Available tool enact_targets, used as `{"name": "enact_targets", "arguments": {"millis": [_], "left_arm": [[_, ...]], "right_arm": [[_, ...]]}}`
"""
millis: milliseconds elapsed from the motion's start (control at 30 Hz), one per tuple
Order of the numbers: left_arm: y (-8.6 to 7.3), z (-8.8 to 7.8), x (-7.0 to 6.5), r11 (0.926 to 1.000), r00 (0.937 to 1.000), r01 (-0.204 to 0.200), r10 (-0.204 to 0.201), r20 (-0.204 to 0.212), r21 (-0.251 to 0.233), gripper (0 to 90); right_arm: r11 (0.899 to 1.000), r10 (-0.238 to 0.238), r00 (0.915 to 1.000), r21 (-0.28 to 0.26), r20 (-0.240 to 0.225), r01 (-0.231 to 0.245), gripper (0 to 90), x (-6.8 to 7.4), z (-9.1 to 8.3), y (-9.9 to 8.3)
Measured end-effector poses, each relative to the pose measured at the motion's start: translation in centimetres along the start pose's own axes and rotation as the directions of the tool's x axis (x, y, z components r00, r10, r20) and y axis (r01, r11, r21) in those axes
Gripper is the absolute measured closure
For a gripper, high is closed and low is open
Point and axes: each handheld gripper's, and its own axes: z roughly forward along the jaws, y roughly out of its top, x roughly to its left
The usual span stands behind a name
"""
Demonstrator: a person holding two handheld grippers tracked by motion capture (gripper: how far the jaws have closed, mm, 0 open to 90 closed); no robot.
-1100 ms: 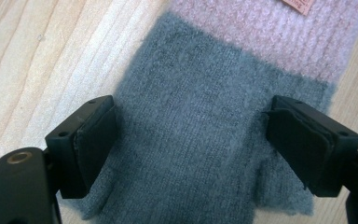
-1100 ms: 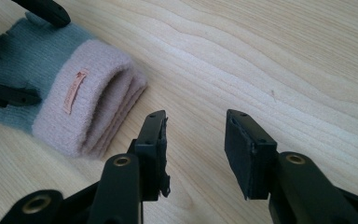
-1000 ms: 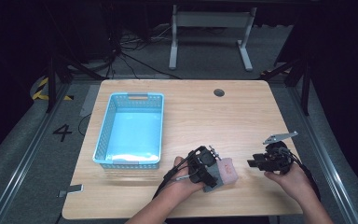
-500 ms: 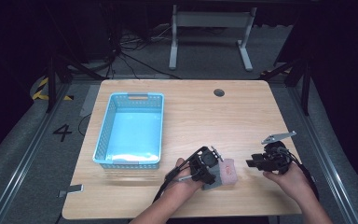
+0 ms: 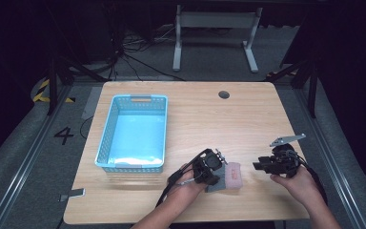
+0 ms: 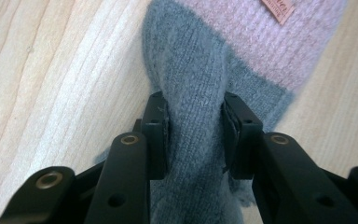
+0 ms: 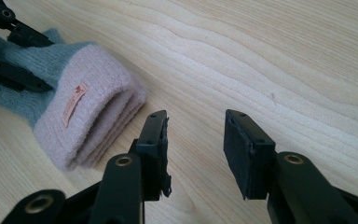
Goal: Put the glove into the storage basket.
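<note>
A: Any legible markings?

B: We read a painted "4" [image 5: 64, 135] on the floor, left of the worktop [image 5: 195, 114]. The folded knit item [image 6: 242, 60] carries a small sewn tag [image 6: 278, 8]; we cannot read its lettering.

A: Layout, left to right?

B: We note the blue basket [image 5: 106, 138] at left, then the left gripper [image 6: 195, 135]. Its jaws have just been closing and now clamp the grey part of the knit item, which lies on the worktop's near edge. The right gripper [image 7: 195, 140] sits just beside the pink cuff, jaws apart, holding nothing. Nothing lies between them.
</note>
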Motion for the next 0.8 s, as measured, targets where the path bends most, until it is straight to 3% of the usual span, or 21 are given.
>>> {"name": "enact_targets", "arguments": {"millis": [200,367,567,733,800], "left_arm": [[0.3,-0.9,0.5,0.9988,0.9962,-0.048,0.048,0.072,-0.007,67.4],[0.2,-2.2,0.4,0.9974,0.9963,-0.070,0.070,0.049,-0.018,67.5],[-0.3,-4.2,1.1,0.9985,0.9975,-0.039,0.041,0.058,-0.040,67.4],[-0.6,-6.3,1.6,0.9957,0.9965,-0.073,0.075,0.036,-0.058,67.4],[-0.7,-7.1,1.9,0.9960,0.9968,-0.069,0.071,0.036,-0.056,67.3]], "right_arm": [[1.000,0.003,1.0000,-0.005,-0.002,-0.003,60.4,-0.2,-0.1,0.1],[1.000,0.005,1.0000,-0.014,-0.006,-0.005,60.4,-0.4,0.0,0.5],[1.000,-0.002,0.9999,-0.019,-0.015,0.002,60.3,-0.5,0.2,1.3],[1.000,-0.017,0.9996,-0.021,-0.023,0.017,60.3,-0.5,0.7,2.1],[0.999,-0.024,0.9992,-0.021,-0.030,0.024,60.3,-0.4,0.9,2.4]]}}
